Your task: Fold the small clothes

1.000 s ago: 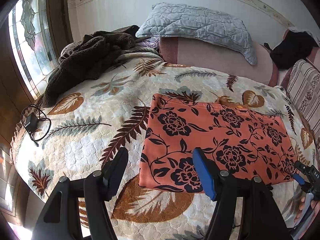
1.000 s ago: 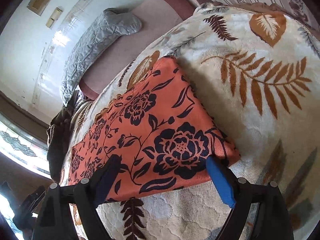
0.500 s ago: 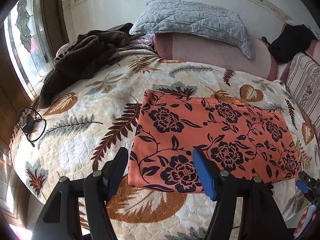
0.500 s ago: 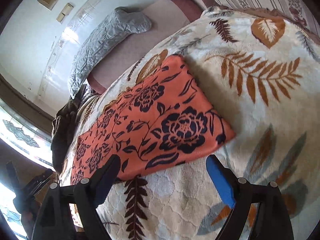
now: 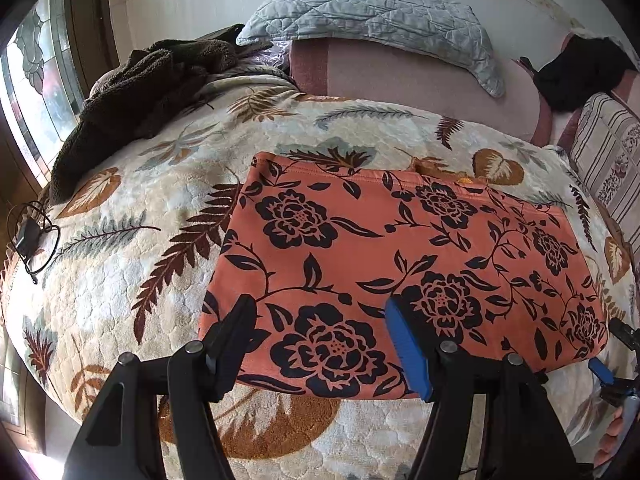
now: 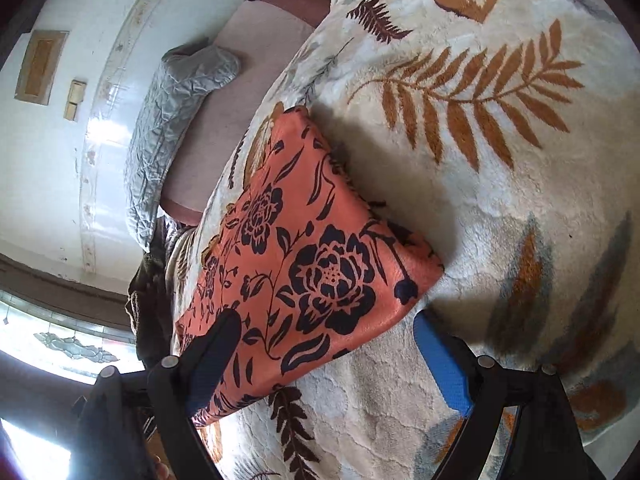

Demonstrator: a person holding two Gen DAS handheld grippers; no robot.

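Note:
An orange cloth with black flowers (image 5: pixel 384 256) lies flat as a folded rectangle on the leaf-patterned bed cover (image 5: pixel 132 248). My left gripper (image 5: pixel 320 332) is open and empty, held over the cloth's near left part. The right gripper shows at the far right edge of the left wrist view (image 5: pixel 612 360), by the cloth's near right corner. In the right wrist view the same cloth (image 6: pixel 308 264) runs away to the left, and my right gripper (image 6: pixel 324 344) is open and empty over its near right corner.
A brown fleece blanket (image 5: pixel 136 92) is heaped at the back left. A grey quilted pillow (image 5: pixel 372 12) lies on a pink bolster (image 5: pixel 420 76). A black garment (image 5: pixel 580 72) and a striped cushion (image 5: pixel 608 160) are at the back right. A black cable (image 5: pixel 32 236) lies at the left edge.
Both grippers have shifted over the lying cloth: the left now sits farther over its near edge, the right drew back, then came in over the near right corner. The cloth has not moved.

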